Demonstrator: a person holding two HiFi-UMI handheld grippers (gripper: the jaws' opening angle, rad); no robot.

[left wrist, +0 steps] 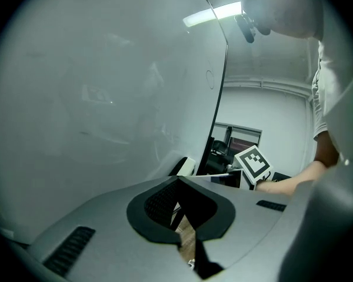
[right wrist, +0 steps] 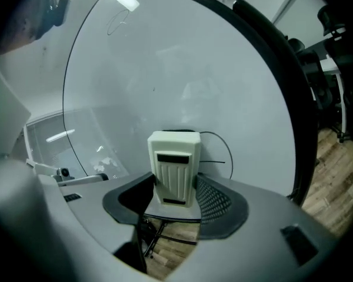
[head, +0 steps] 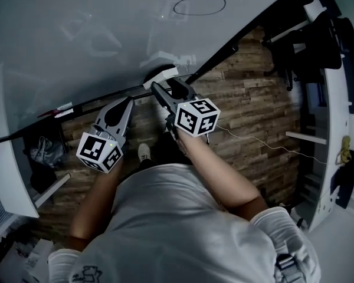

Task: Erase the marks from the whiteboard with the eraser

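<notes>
Right gripper view, eraser (right wrist: 174,168) gripped, perhaps touching whiteboard (right wrist: 182,69), mark (right wrist: 215,161) half hidden

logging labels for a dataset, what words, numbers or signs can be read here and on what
None can be read.
Black-and-white marker cubes: coded patterns, not text.
Black loop on the white whiteboard: no letters.
Dark print on the grey shirt: too blurred.
White ribbed eraser: no print.

Wood floor (head: 253,105), wht walls (left wrist: 270,107), strip light (left wrist: 215,13) o'head.
</notes>
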